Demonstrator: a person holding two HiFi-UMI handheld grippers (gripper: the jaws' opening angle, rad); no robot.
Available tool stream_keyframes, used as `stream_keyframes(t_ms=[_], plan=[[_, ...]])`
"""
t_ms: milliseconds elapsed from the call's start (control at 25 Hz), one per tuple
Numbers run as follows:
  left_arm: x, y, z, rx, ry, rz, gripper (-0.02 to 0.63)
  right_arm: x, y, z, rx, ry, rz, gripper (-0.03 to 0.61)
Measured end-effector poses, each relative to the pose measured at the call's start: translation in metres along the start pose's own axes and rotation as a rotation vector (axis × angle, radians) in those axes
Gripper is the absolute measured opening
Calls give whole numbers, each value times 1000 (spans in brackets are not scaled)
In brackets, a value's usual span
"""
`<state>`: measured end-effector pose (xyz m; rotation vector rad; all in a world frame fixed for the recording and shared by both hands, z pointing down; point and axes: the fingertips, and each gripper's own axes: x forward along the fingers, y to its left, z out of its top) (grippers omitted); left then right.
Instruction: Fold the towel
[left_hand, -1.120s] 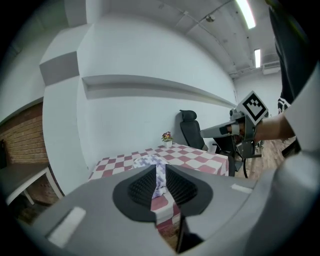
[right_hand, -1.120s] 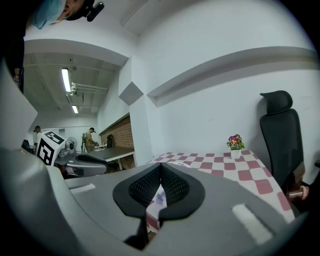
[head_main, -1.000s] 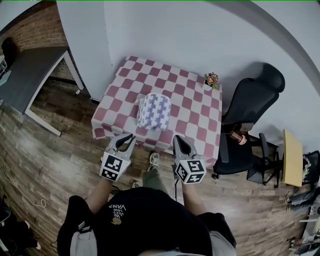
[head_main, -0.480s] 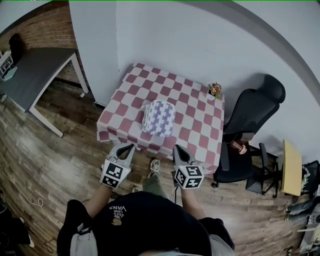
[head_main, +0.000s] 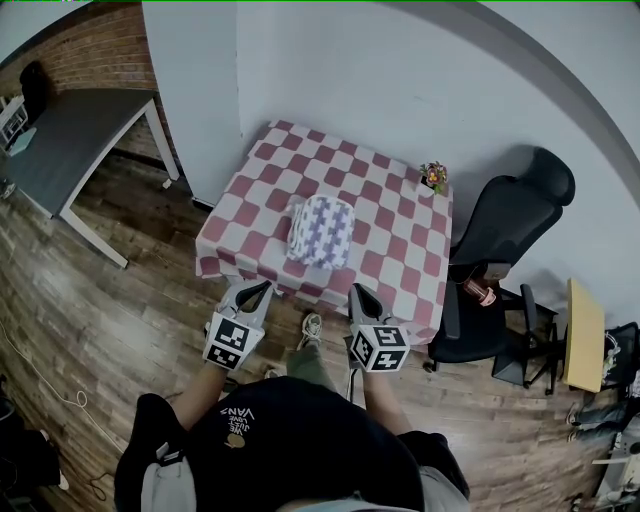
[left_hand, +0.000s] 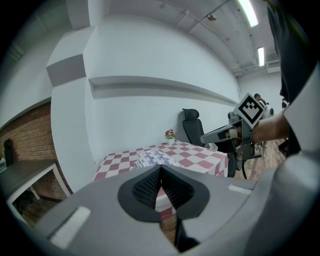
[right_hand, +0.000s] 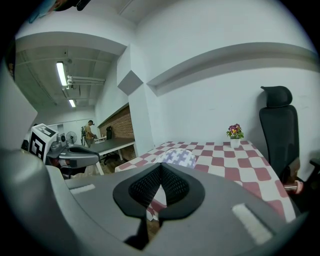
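While my left gripper (head_main: 258, 288) and right gripper (head_main: 358, 292) hang with jaws closed on nothing, the towel (head_main: 320, 230) lies straight ahead, between them.

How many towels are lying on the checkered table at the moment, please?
1. The purple-and-white towel lies in a compact bundle near the middle of the checkered table; nothing else there looks like a towel, though one beneath it would be hidden.

The left gripper (head_main: 251, 291) and the right gripper (head_main: 360, 293) are held side by side, apart from each other, each pointed slightly downward. Both pairs of jaws are pressed fully together, with nothing gripped between them.
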<state>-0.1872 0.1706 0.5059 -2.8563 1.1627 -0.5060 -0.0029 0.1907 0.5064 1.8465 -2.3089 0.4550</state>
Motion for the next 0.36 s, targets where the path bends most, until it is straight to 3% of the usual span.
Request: stream_keyframes(t_ms=[360], plan=[[7, 4, 2, -6, -3, 4, 3, 10, 3, 1, -5, 8, 17, 5]])
